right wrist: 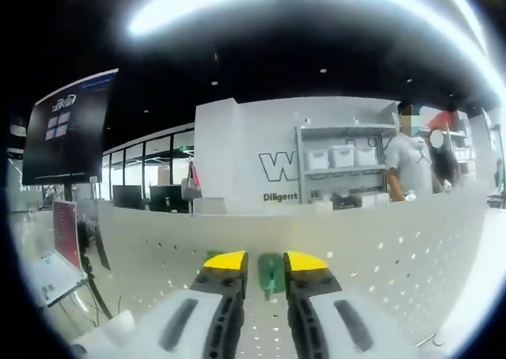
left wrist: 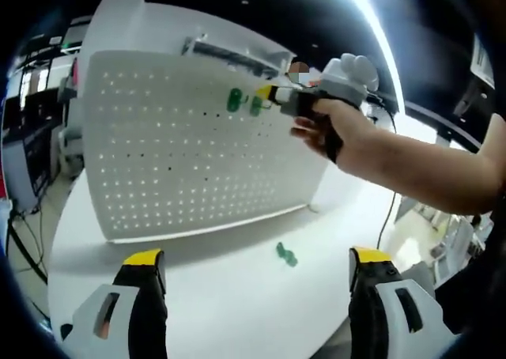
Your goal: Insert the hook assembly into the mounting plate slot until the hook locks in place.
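- Nearest the lens, right gripper view: right gripper (right wrist: 265,266) with its yellow-tipped jaws pinching a green hook (right wrist: 271,275), close together with only the hook between them.
- The hook is right at the face of the white pegboard (right wrist: 379,248), upper part. Can't tell if the peg is already in a hole; the jaws hide the contact.
- Left gripper view shows the same spot from afar: the right gripper (left wrist: 273,95) and the person's hand (left wrist: 332,126) are up at the board's upper right. Two green hooks (left wrist: 235,100) and (left wrist: 256,106) show just left of its tips. Can't tell which one is being held.
- Spare green hook (left wrist: 286,255) lies on the white tabletop (left wrist: 237,296), in front of the board's bottom edge and apart from it.
- Left gripper (left wrist: 257,268): jaws spread wide, holding nothing, low over the tabletop, well apart from the board.
- Step, my read: insertion under way, lock not confirmed.
- Next move calls for: keep the hook square to the board, line its tabs with the holes, push in and then seat it until it catches. Loosen the pinch only after it holds by itself.
- Risk: a tilted hook jams or pops out. The board stands upright and may shift under push, so the free left gripper could brace it.
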### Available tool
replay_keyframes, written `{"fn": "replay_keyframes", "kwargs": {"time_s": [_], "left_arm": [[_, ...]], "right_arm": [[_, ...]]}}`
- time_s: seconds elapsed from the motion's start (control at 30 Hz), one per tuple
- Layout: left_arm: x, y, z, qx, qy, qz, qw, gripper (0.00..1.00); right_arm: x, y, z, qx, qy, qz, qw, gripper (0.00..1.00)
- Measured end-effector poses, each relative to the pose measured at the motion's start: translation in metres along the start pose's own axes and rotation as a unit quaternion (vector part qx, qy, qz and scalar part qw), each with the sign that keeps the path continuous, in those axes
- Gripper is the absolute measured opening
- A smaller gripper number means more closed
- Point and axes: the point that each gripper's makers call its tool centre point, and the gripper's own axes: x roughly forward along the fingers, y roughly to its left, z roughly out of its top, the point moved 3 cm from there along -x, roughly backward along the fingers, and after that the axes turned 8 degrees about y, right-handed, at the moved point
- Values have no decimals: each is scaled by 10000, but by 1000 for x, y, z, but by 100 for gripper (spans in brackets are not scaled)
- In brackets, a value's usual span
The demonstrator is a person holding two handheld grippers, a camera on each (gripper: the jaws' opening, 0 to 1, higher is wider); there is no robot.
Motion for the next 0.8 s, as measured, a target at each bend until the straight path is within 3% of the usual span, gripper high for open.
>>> {"fn": "replay_keyframes", "kwargs": {"time_s": [0.17,0.37,0.43,0.47,0.6,0.8], "left_arm": [[-3,-2,-2,-4,52,33,10000,98],[-5,-7,-6,3,127,36,9999,98],[-4,-8,-8,2,159,22,9999,97],[-4,-10,-8,-8,159,3,9999,97],[-4,-14,-9,-8,161,-19,9999,97],[-6,-17,-11,-12,202,-54,9998,97]], "right_arm": [[-13,-10,31,49,-292,55,9995,19],[-34,-28,46,28,-425,80,9991,21],[-39,-32,43,-292,-397,75,9988,21],[-44,-34,34,-394,-234,88,9989,21],[-58,-46,18,-365,-88,83,9993,21],[-84,-68,-20,-567,420,32,9975,21]]}}
